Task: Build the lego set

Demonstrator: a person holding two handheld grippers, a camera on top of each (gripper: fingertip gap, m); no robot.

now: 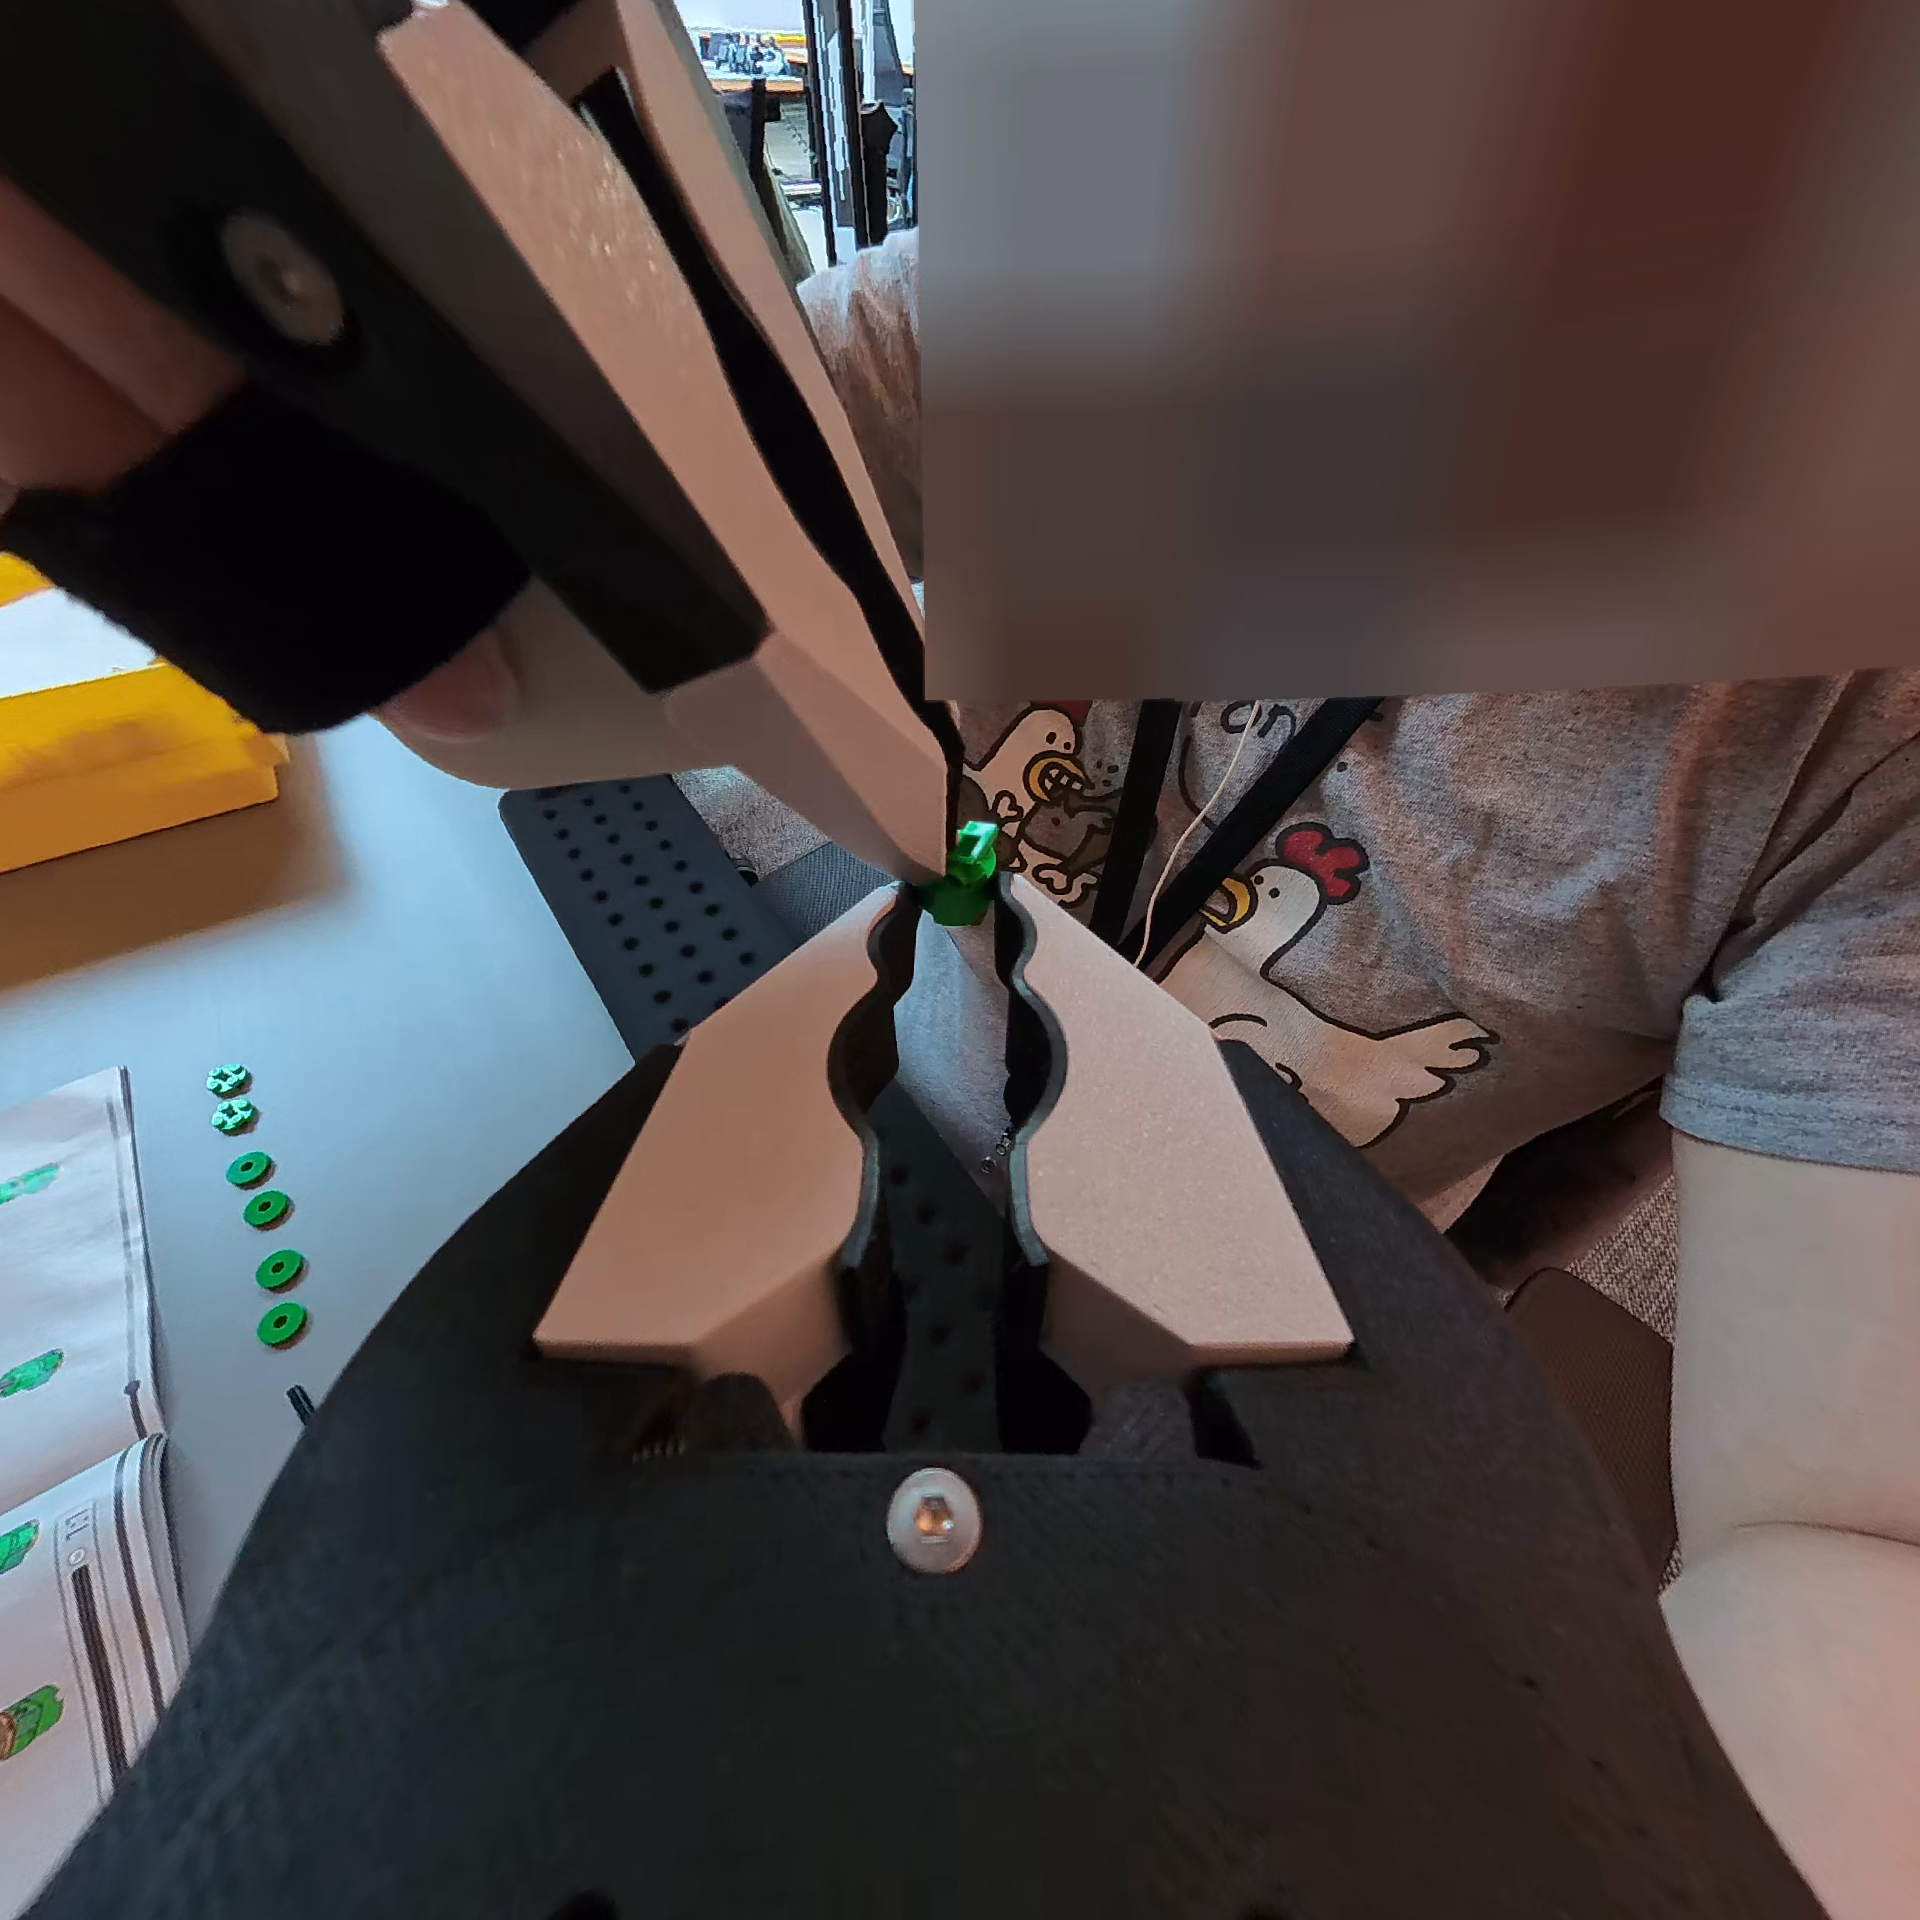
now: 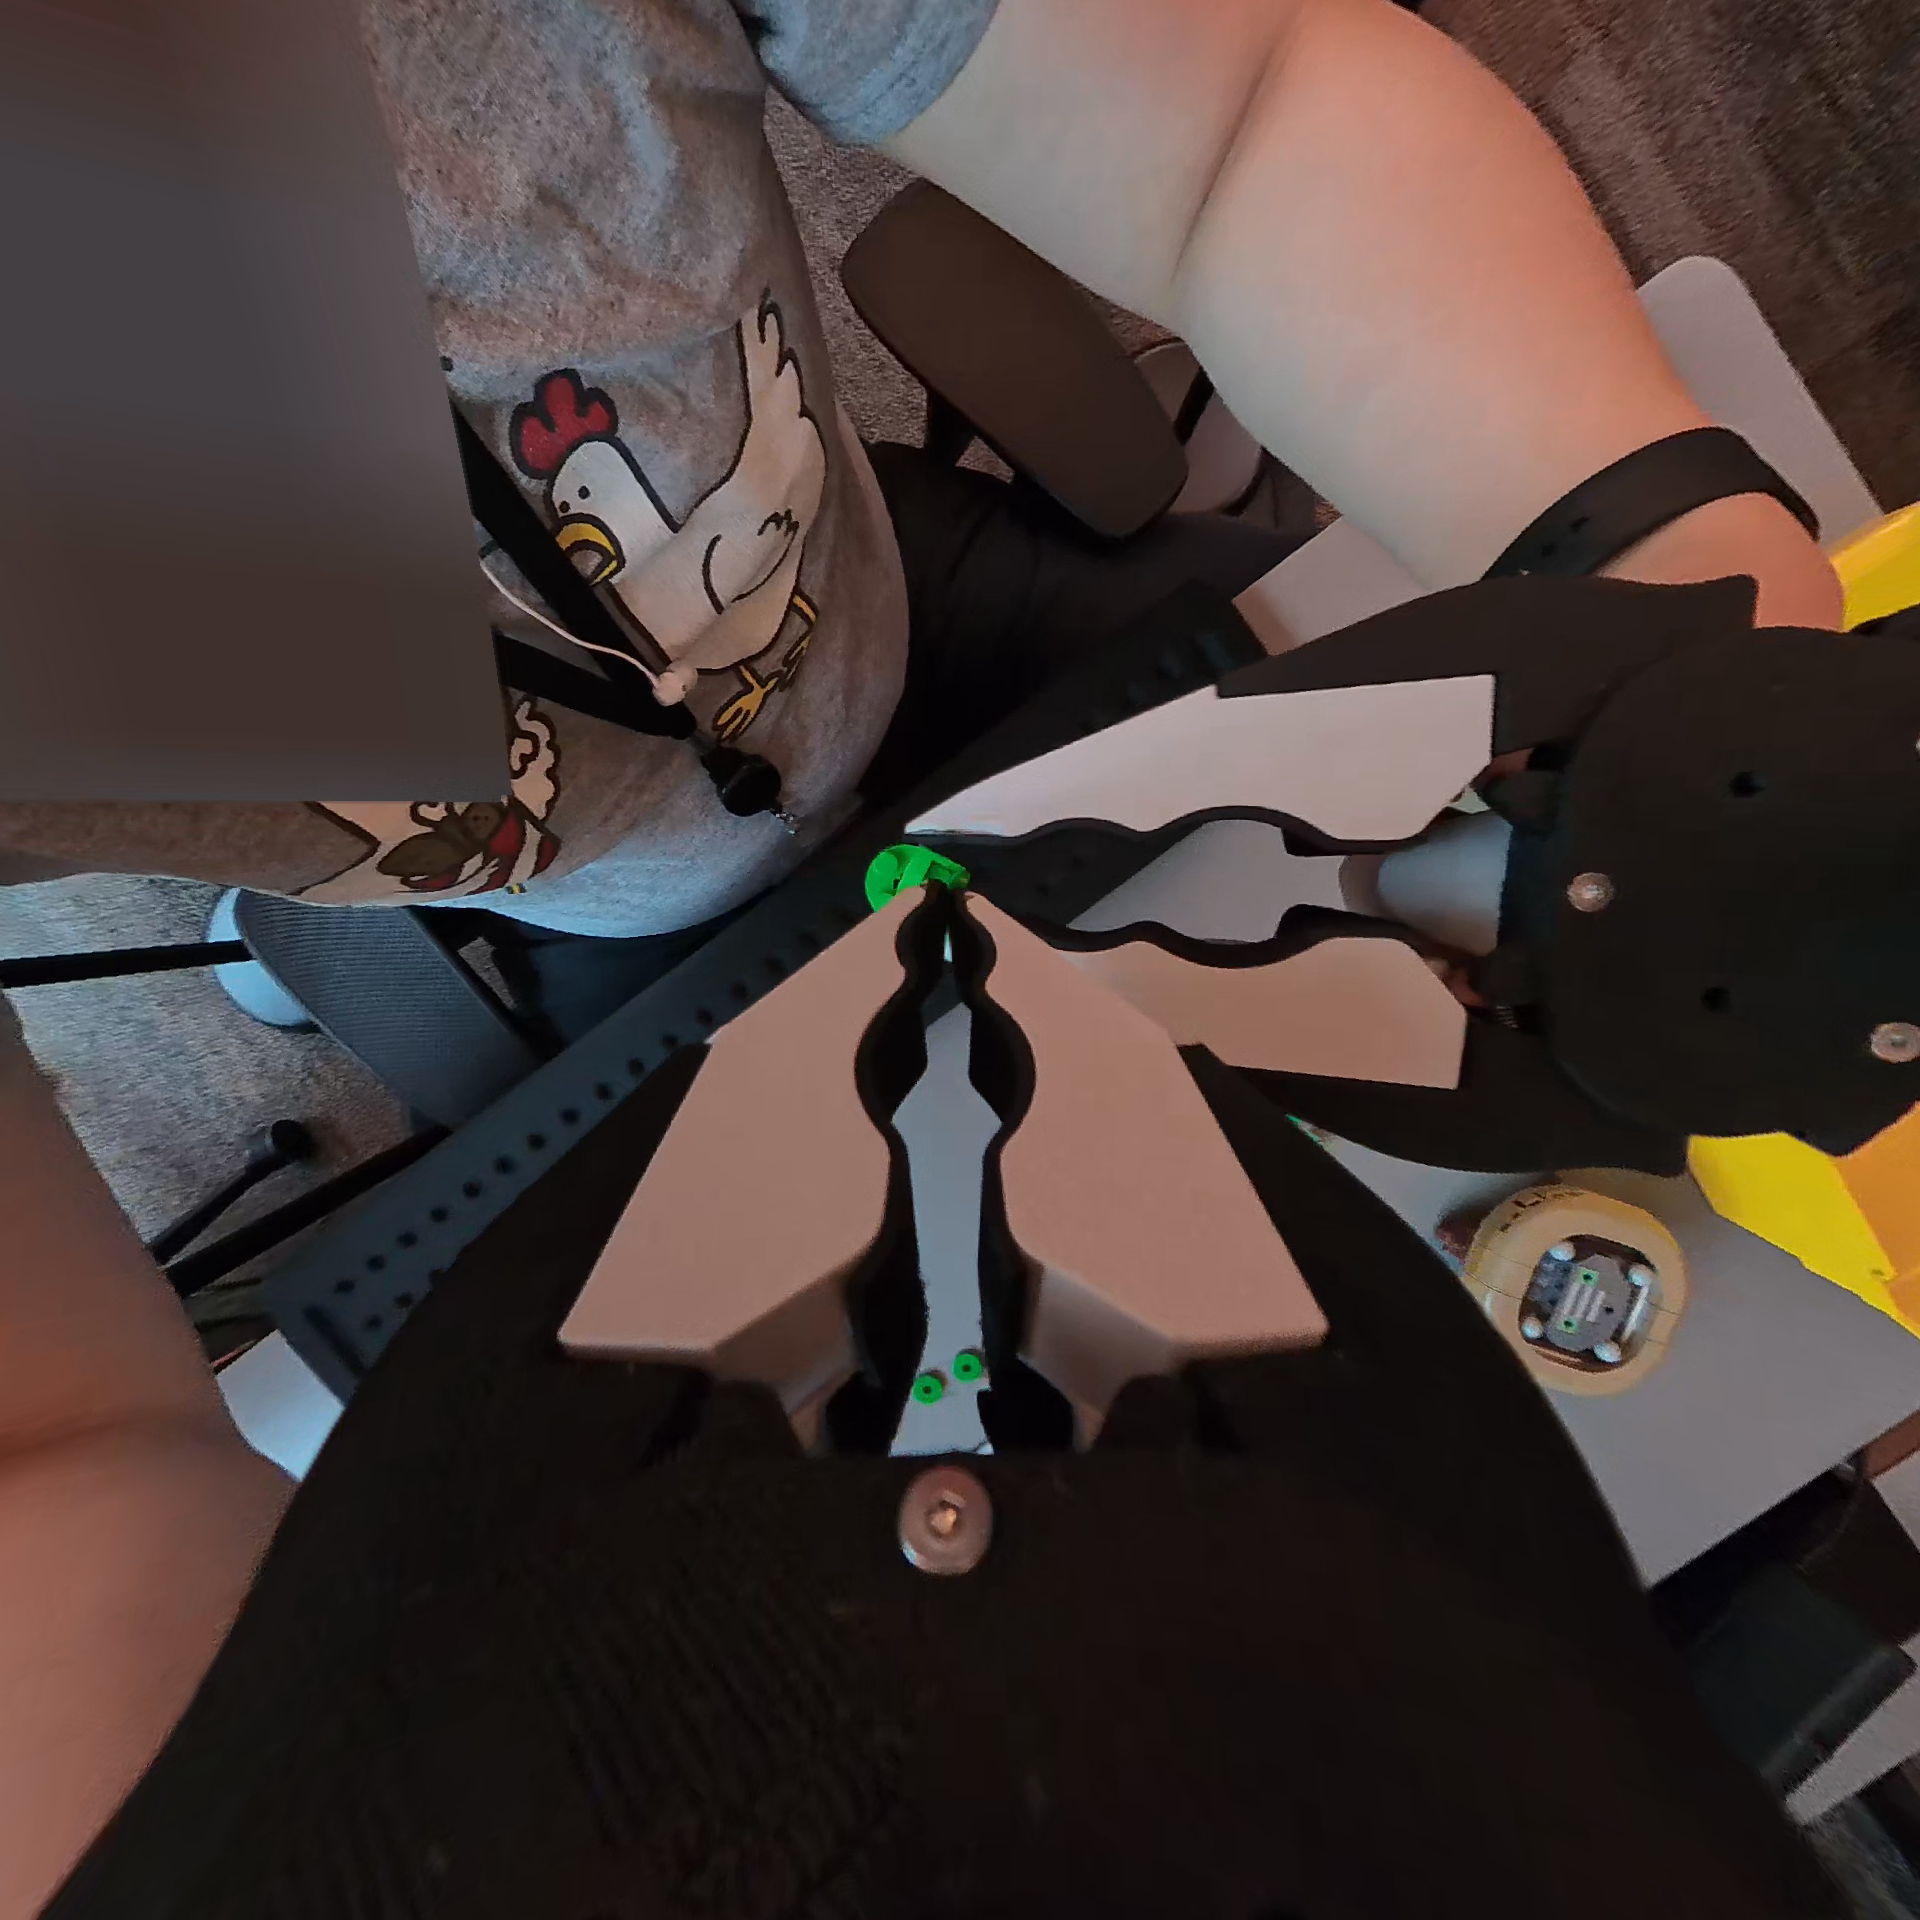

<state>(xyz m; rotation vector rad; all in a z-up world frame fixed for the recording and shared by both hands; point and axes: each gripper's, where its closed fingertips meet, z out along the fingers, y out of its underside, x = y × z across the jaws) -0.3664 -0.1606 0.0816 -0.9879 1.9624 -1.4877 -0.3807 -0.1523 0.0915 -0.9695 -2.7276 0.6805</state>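
My left gripper [image 1: 958, 896] is shut on a green round lego piece [image 1: 956, 904] and holds it in the air in front of the person's shirt. A smaller light green piece [image 1: 978, 837] sits on top of it. My right gripper [image 1: 951, 862] comes down from the upper left with its tips closed at that small piece. In the right wrist view my right gripper [image 2: 940, 896] is shut, with its tips at the edge of the green piece [image 2: 896, 871]. The left gripper [image 2: 940, 862] reaches in from the right, pinching the same piece.
Several green round pieces [image 1: 265, 1210] lie in a row on the grey table beside an instruction booklet [image 1: 73, 1351]. A yellow box [image 1: 125, 758] stands at the far left. A tape roll around a small build [image 2: 1579, 1299] lies at the right. A black perforated rail [image 1: 644, 904] edges the table. Both grippers' tips are close together, under 4 cm apart.
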